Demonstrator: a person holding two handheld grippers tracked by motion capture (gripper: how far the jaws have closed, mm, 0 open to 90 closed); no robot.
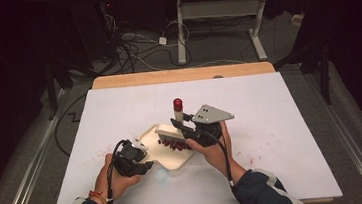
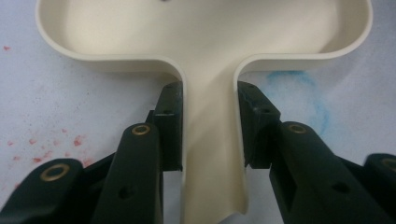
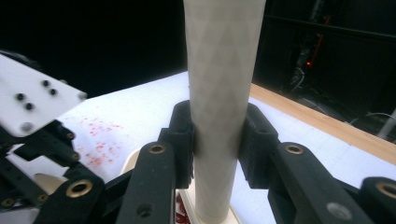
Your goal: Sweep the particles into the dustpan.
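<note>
White table (image 1: 281, 122), red specks near its centre, a faint blue ring (image 2: 299, 93) beside the dustpan handle. Cream dustpan (image 1: 166, 156) lies flat near the table's middle. Left gripper (image 1: 142, 158) — jaws clamped on the dustpan's narrow handle (image 2: 210, 140), one pad (image 2: 170, 126) pressed against each side. Right gripper (image 1: 183, 124) — jaws closed around the white handle (image 3: 222, 93) of a brush (image 1: 169, 135), which rises to a red tip (image 1: 177, 104). The brush's red bristles (image 1: 173, 145) rest over the dustpan's right edge.
</note>
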